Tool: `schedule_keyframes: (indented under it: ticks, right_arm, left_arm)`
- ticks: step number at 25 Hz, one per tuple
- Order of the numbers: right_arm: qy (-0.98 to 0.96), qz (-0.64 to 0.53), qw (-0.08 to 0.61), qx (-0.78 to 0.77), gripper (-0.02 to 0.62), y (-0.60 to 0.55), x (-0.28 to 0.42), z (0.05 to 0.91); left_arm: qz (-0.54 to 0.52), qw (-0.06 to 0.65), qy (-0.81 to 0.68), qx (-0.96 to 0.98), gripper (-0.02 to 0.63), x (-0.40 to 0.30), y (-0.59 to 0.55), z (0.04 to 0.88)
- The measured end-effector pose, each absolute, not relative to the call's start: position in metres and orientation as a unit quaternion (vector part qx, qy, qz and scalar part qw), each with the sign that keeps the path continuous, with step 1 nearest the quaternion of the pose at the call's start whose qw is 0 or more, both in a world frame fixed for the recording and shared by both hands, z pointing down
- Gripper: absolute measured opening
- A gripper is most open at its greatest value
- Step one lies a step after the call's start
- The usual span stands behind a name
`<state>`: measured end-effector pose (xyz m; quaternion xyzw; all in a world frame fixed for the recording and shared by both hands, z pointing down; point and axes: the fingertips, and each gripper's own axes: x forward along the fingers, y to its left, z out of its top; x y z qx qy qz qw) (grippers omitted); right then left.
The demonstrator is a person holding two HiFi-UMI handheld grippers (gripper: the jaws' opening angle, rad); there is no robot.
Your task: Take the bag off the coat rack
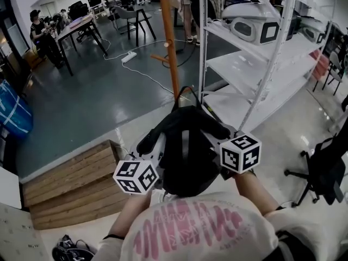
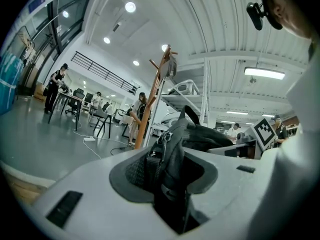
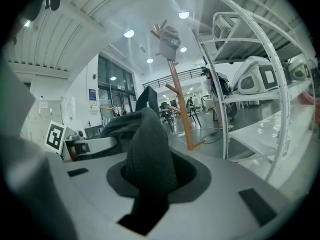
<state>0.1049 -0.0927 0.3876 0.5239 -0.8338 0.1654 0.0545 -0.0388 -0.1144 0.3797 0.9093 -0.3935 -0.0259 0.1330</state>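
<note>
The black bag (image 1: 187, 156) is off the coat rack (image 1: 169, 53) and hangs in the air in front of the person's chest, carried between the two grippers and resting on nothing. The left gripper (image 2: 167, 176) is pinched on the bag's side where a webbing strap and zip pull show, with the fabric bunched up between its jaws. The right gripper (image 3: 149, 181) is clamped on a thick fold of the same dark cloth at the bag's other side. In the head view the two marker cubes sit at either flank of the bag, whose carry loop stands up at its far edge.

The rack's orange pole rises from the grey floor (image 1: 92, 102) beyond the bag, close to a corner post of the white shelving (image 1: 244, 64). Both gripper views show it apart from the bag, and no strap reaches any peg. A grey cap (image 3: 169, 36) sits on the rack's top.

As I judge it, the lifting-off is done. What may remain is carrying the bag clear or setting it down somewhere, though the task names no place; a wooden platform (image 1: 70, 178) lies near the person's left
</note>
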Motion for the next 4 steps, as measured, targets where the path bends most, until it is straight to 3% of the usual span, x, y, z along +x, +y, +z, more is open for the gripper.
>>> schedule_keyframes:
  ticks: [4]
  right_arm:
    - [-0.834, 0.169, 0.055, 0.522, 0.101, -0.0968, 0.1049, 0.3927]
  left_arm:
    - [-0.023, 0.136, -0.396, 0.908, 0.123, -0.0390, -0.1182, 0.3849]
